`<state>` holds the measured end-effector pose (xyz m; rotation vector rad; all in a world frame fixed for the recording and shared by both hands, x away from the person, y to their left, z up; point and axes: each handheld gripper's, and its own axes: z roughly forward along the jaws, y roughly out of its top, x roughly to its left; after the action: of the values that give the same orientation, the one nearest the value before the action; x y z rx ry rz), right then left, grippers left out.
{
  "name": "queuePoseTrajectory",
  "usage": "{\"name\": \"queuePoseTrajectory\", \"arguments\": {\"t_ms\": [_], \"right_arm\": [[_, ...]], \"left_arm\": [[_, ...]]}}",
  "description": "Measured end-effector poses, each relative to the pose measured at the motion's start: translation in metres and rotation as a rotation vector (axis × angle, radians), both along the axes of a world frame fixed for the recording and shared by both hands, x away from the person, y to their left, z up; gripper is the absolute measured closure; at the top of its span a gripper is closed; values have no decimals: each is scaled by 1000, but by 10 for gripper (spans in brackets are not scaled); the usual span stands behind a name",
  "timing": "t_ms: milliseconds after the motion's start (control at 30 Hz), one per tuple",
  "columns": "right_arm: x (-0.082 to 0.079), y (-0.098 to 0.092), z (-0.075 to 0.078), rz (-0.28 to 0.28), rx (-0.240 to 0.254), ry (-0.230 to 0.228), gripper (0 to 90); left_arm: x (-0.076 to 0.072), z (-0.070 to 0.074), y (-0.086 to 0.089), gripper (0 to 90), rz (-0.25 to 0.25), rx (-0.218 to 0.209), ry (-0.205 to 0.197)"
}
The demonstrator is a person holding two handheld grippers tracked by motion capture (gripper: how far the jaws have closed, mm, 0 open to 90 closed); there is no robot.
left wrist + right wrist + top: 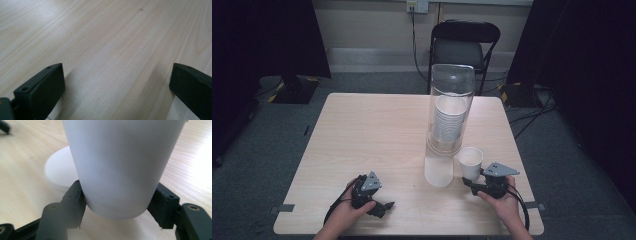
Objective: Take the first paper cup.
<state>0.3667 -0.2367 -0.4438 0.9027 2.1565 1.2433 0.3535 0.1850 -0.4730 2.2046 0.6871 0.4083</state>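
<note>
Up close, right tongs (117, 205) clamp the paper cup (117, 165); left tongs (117, 87) gape over bare table (112, 37).

I can read no text, label, brand, number or sign anywhere here. The white paper cup (117, 167) between my right gripper's jaws is plain on the side I see, the clear tube (449, 107) of stacked cups carries no print, and the wooden table (372, 130) is unmarked.
</note>
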Motion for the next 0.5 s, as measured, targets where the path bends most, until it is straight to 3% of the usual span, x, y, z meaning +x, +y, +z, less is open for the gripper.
{"name": "queuePoseTrajectory", "arguments": {"t_ms": [167, 400, 433, 500], "right_arm": [[-9, -1, -2, 20, 28, 3, 370], [-16, 23, -7, 104, -17, 15, 370], [-16, 23, -7, 104, -17, 15, 370], [-18, 30, -7, 130, -18, 7, 370]], "left_arm": [[0, 0, 0, 0, 0, 0, 0], [-1, 1, 0, 7, 15, -5, 4], [-1, 1, 0, 41, 15, -5, 4], [-2, 6, 0, 239, 36, -29, 13]]}}
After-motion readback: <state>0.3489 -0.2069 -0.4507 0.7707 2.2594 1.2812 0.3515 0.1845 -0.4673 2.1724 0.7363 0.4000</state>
